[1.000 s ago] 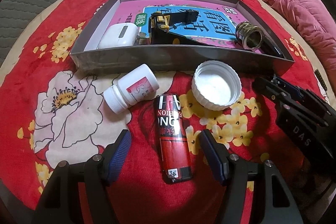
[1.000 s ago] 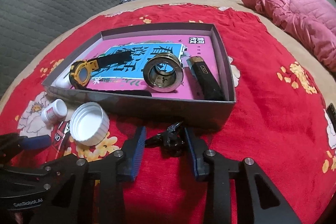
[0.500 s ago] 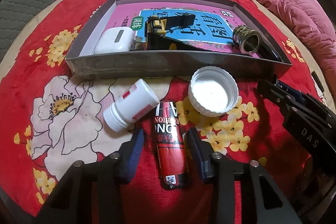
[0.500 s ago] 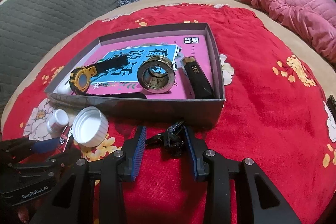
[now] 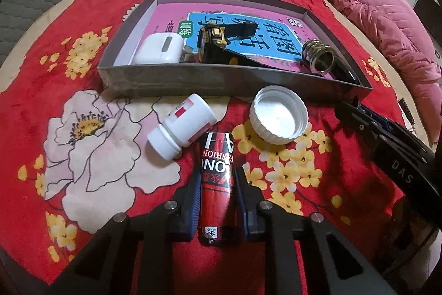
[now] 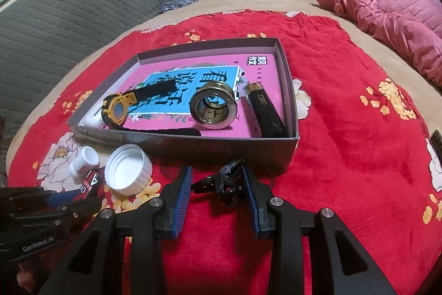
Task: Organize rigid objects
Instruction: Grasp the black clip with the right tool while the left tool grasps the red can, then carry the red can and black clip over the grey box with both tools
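Note:
My left gripper (image 5: 216, 177) is shut on a red and black can (image 5: 216, 179) that lies on the red cloth. A white pill bottle (image 5: 182, 130) and a white lid (image 5: 279, 115) lie just beyond it, in front of the grey box (image 5: 221, 82). My right gripper (image 6: 216, 180) holds a black hair clip (image 6: 225, 183) between its pads, in front of the box's near wall (image 6: 221, 148). In the box lie a white case (image 5: 158, 49), a yellow and black watch (image 6: 118, 108), a brass ring (image 6: 214, 108) and a black lighter (image 6: 263, 110).
The red flowered cloth (image 6: 345, 145) covers a round table. A pink quilted jacket (image 6: 392, 18) lies at the far right edge. A grey sofa (image 6: 69, 27) stands behind on the left. The right gripper's arm shows in the left wrist view (image 5: 392, 157).
My left gripper has closed from wide open onto the red and black can. My right gripper has kept its hold on the hair clip and risen slightly.

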The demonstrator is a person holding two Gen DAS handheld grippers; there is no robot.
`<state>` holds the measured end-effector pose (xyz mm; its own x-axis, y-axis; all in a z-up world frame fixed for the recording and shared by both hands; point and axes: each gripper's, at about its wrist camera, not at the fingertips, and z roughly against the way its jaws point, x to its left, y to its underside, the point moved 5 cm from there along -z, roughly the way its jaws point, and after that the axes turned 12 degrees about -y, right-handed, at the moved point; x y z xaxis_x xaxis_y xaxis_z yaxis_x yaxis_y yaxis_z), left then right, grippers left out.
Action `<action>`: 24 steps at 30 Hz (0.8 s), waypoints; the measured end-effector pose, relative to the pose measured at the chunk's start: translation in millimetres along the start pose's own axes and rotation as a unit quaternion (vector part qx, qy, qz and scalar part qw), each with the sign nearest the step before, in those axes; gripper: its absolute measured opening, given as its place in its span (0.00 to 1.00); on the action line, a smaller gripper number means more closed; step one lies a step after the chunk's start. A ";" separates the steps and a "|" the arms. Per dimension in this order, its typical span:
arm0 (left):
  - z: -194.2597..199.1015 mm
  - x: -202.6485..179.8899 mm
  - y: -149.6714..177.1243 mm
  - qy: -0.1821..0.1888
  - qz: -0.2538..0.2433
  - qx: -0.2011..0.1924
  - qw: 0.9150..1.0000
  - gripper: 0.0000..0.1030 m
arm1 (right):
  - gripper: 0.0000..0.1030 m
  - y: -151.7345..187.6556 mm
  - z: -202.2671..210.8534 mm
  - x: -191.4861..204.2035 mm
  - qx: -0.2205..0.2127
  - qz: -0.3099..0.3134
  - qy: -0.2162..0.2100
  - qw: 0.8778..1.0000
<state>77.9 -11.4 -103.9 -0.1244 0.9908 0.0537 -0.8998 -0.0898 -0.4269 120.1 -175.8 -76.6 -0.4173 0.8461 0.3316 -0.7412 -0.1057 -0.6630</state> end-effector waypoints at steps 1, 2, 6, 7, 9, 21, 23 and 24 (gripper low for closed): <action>1.5 -0.3 0.5 -0.001 -0.002 -0.001 1.000 0.22 | 0.36 -0.3 1.8 0.7 -0.002 0.000 -0.002 1.000; 2.2 -0.6 0.5 -0.002 -0.004 -0.002 1.000 0.22 | 0.36 -1.0 2.8 1.0 -0.003 0.000 -0.003 1.000; 8.2 -1.7 -1.8 -0.002 -0.005 -0.009 1.000 0.22 | 0.36 -3.1 8.2 3.9 -0.012 0.003 -0.009 1.000; 10.5 -1.9 -2.7 -0.002 -0.005 -0.013 1.000 0.22 | 0.36 -3.2 9.4 4.7 -0.013 0.004 -0.010 1.000; 15.1 -2.4 -4.9 -0.005 -0.008 -0.022 1.000 0.22 | 0.36 -3.9 11.6 7.4 -0.018 0.007 -0.017 1.000; 29.3 -3.1 -10.9 -0.005 -0.007 -0.039 0.999 0.22 | 0.36 -8.9 17.5 15.5 -0.032 0.020 -0.029 0.999; 31.2 -2.5 -11.7 -0.003 -0.006 -0.042 0.999 0.23 | 0.36 -9.5 18.0 16.2 -0.033 0.021 -0.030 0.999; 32.3 -2.3 -12.2 -0.003 -0.005 -0.043 0.999 0.23 | 0.36 -9.6 17.9 16.7 -0.033 0.021 -0.031 0.999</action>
<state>75.6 -15.8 -69.6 -0.1181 0.9910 0.0627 -0.8620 -0.0710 -0.5020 110.8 -170.0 -52.7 -0.4807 0.8076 0.3416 -0.6866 -0.1045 -0.7194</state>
